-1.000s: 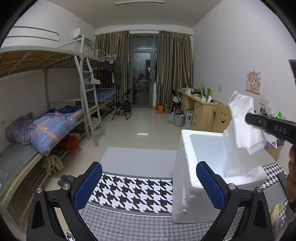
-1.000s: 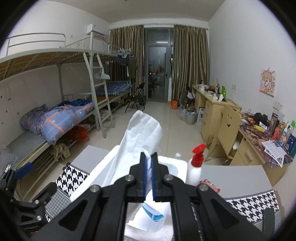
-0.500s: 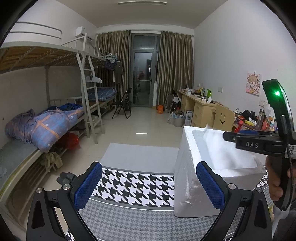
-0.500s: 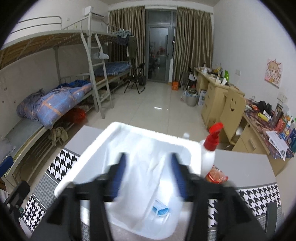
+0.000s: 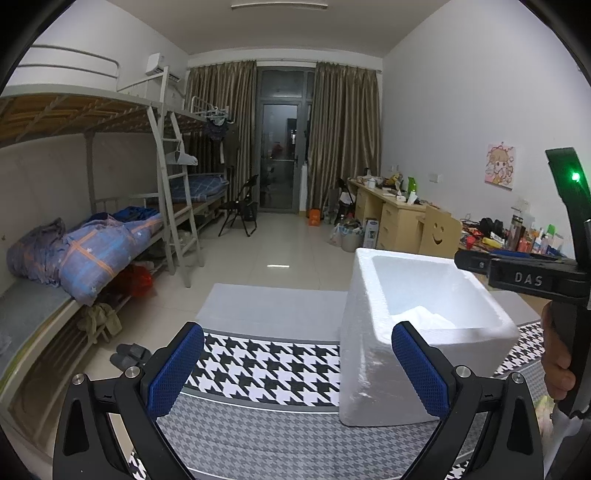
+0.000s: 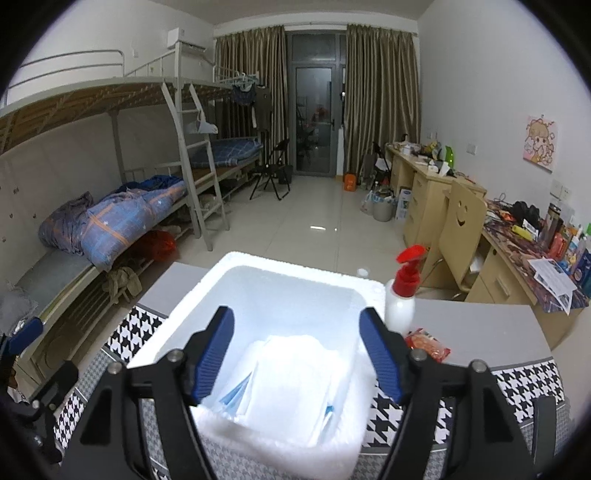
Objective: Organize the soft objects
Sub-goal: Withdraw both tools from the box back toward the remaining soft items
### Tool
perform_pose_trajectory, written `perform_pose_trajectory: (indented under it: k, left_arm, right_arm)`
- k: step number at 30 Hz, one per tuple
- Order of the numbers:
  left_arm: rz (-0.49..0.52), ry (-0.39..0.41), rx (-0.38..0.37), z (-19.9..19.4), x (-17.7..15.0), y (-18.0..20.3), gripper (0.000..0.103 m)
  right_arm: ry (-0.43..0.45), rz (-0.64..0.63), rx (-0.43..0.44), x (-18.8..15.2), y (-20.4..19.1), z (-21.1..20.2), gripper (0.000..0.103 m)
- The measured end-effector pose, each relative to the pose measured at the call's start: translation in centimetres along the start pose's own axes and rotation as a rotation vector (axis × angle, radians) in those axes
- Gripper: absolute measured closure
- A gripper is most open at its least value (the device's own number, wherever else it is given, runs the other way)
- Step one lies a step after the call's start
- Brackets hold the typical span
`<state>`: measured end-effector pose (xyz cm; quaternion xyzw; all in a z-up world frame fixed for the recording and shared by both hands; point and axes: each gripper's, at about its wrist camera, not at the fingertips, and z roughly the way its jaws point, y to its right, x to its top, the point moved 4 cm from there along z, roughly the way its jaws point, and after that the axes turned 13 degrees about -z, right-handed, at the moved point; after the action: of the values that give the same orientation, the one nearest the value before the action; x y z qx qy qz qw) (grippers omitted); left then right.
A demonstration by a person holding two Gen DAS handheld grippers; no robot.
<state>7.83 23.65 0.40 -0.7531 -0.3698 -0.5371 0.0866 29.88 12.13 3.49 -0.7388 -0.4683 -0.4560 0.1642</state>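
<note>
White soft bag (image 6: 291,373) in foam box (image 6: 295,288), right claw (image 6: 297,354) opening, empty, marked "DAS", left claw (image 5: 295,373) wide, perhaps empty.

You face a dormitory room: metal bunk beds (image 5: 110,192) along the left wall, wooden desks (image 6: 424,195) on the right, brown curtains (image 5: 343,136) framing a dark glass door (image 5: 279,155), pale tiled floor (image 5: 280,254), a ceiling light (image 5: 279,5) overhead.

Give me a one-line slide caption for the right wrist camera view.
Right tool opening above a white foam box, the released white soft packet lying inside; a red-capped spray bottle stands beside the box.
</note>
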Motion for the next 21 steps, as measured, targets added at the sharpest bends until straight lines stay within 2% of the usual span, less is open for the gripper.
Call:
perform_pose_trajectory:
  k: [2, 4, 8, 21]
  left_arm:
    - [0.002, 0.002, -0.009, -0.4, -0.2, 0.5, 0.001]
    - [0.008, 0.003, -0.017, -0.9, -0.3, 0.8, 0.001]
    - [0.02, 0.023, -0.009, -2.0, -0.3, 1.2, 0.001]
    - [0.046, 0.047, -0.041, -4.3, -0.5, 3.3, 0.001]
  right_arm:
    - [0.013, 0.003, 0.002, -0.1, 0.0, -0.9, 0.018]
    - [0.036, -0.01, 0.004, -0.1, -0.2, -2.0, 0.015]
    - [0.081, -0.019, -0.022, -0.4, -0.2, -4.3, 0.013]
    - [0.14, 0.014, -0.031, -2.2, 0.8, -8.8, 0.013]
